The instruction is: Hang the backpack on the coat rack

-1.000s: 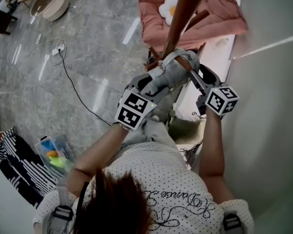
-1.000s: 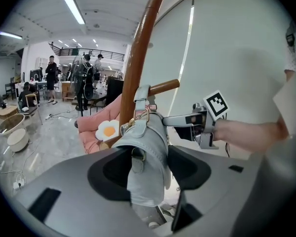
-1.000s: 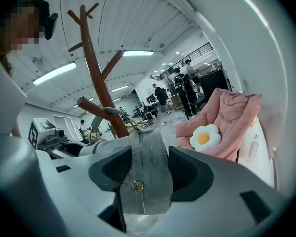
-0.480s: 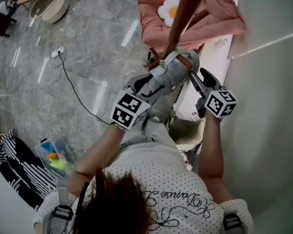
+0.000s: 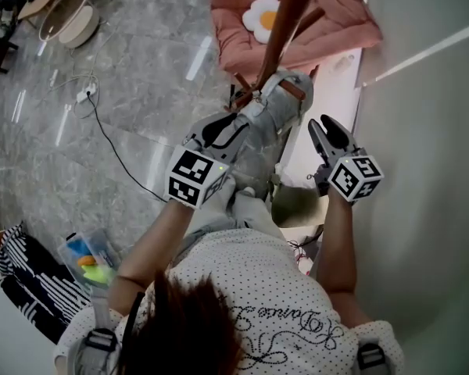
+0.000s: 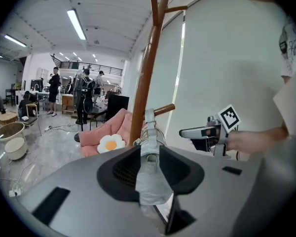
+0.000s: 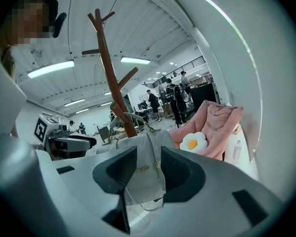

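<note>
The soft grey fabric backpack (image 5: 277, 112) sits low against the brown wooden coat rack (image 5: 285, 30). Its top strap reaches up to a short lower peg (image 6: 164, 109), though I can't say whether it is properly hooked on there. It looks light and floppy. The body sags and creases, so it will slump and swing rather than keep its shape. The place to hold it is the webbing loop at the top, not the slack cloth.

The left gripper (image 5: 219, 131) is closing its jaws with that grey strap fabric in the gap, but I can't make out whether the pads are biting on it yet. The right gripper (image 5: 326, 135) stands clear of the bag beside the white wall. Its jaws are also closing and have nothing in them (the bag only shows through the gap beyond).

For writing, there is small gold lettering (image 7: 142, 168) on the bag's front, too tiny to read. The cursive print (image 5: 297, 334) across the person's dotted shirt isn't legible to me either
</note>
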`<state>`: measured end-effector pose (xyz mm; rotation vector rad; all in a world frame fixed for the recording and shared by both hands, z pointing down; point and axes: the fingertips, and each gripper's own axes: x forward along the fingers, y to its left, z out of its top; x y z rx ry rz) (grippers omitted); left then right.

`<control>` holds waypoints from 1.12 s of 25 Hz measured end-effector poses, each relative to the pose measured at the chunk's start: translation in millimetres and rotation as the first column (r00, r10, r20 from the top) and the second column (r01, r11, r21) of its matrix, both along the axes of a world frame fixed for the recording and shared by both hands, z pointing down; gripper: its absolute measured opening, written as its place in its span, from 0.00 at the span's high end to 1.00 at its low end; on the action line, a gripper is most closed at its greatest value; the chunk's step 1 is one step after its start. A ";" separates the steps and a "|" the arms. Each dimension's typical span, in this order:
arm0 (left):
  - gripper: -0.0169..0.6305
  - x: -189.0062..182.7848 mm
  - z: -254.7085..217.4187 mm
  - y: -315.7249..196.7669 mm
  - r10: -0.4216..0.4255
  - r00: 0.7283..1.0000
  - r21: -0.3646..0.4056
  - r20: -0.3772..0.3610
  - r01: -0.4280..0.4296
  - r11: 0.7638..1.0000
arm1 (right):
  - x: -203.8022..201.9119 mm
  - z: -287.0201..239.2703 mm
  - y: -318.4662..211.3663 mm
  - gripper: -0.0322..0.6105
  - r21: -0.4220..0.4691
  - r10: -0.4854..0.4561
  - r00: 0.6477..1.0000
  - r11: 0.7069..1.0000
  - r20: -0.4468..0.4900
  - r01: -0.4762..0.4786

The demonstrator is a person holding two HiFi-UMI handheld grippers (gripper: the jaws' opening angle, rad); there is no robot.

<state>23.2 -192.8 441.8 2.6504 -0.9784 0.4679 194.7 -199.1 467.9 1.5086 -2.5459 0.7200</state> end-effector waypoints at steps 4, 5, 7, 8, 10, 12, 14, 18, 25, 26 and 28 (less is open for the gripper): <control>0.85 -2.8 -12.4 -1.3 0.006 1.000 0.038 -0.026 -0.005 0.999 | -4.0 -21.2 9.2 0.76 0.052 0.029 0.998 0.998 -0.058 -0.026; 0.85 -3.2 -15.9 -1.5 0.007 0.999 0.045 -0.031 -0.006 0.999 | -5.2 -28.5 11.8 0.78 0.069 0.038 0.997 0.997 -0.060 -0.034; 0.87 -3.9 -23.2 -2.7 0.005 0.999 0.062 -0.043 -0.002 0.998 | -7.0 -42.5 16.3 0.81 0.104 0.060 0.996 0.993 -0.064 -0.053; 0.88 -4.3 -26.8 -4.0 0.001 0.999 0.071 -0.048 0.002 0.997 | -7.7 -48.8 17.8 0.82 0.121 0.071 0.995 0.991 -0.067 -0.063; 0.90 -4.7 -33.8 -7.1 -0.004 0.998 0.088 -0.056 0.009 0.996 | -8.9 -60.8 21.2 0.84 0.153 0.096 0.993 0.985 -0.068 -0.084; 0.92 -4.9 -42.9 -10.1 -0.008 0.998 0.109 -0.068 0.016 0.994 | -9.5 -74.2 25.9 0.87 0.187 0.118 0.990 0.977 -0.072 -0.103; 0.94 -7.5 -54.5 -13.5 -0.027 0.997 0.144 -0.073 0.038 0.989 | -10.0 -89.7 30.7 0.90 0.222 0.137 0.987 0.968 -0.079 -0.117; 0.97 -14.1 -76.3 -17.6 -0.067 0.994 0.208 -0.080 0.083 0.975 | -10.3 -118.1 39.0 0.93 0.286 0.160 0.983 0.949 -0.085 -0.130; 0.97 -17.0 -108.1 -24.4 -0.054 0.993 0.271 -0.108 0.081 0.959 | -5.7 -158.1 48.5 0.93 0.379 0.218 0.970 0.911 -0.110 -0.162; 0.97 -17.3 -110.9 -25.0 -0.053 0.993 0.278 -0.109 0.082 0.957 | -4.3 -161.4 49.8 0.93 0.387 0.228 0.967 0.906 -0.112 -0.169; 0.97 -18.0 -115.8 -25.7 -0.056 0.992 0.297 -0.109 0.086 0.951 | -1.9 -166.1 52.7 0.93 0.400 0.244 0.963 0.899 -0.115 -0.179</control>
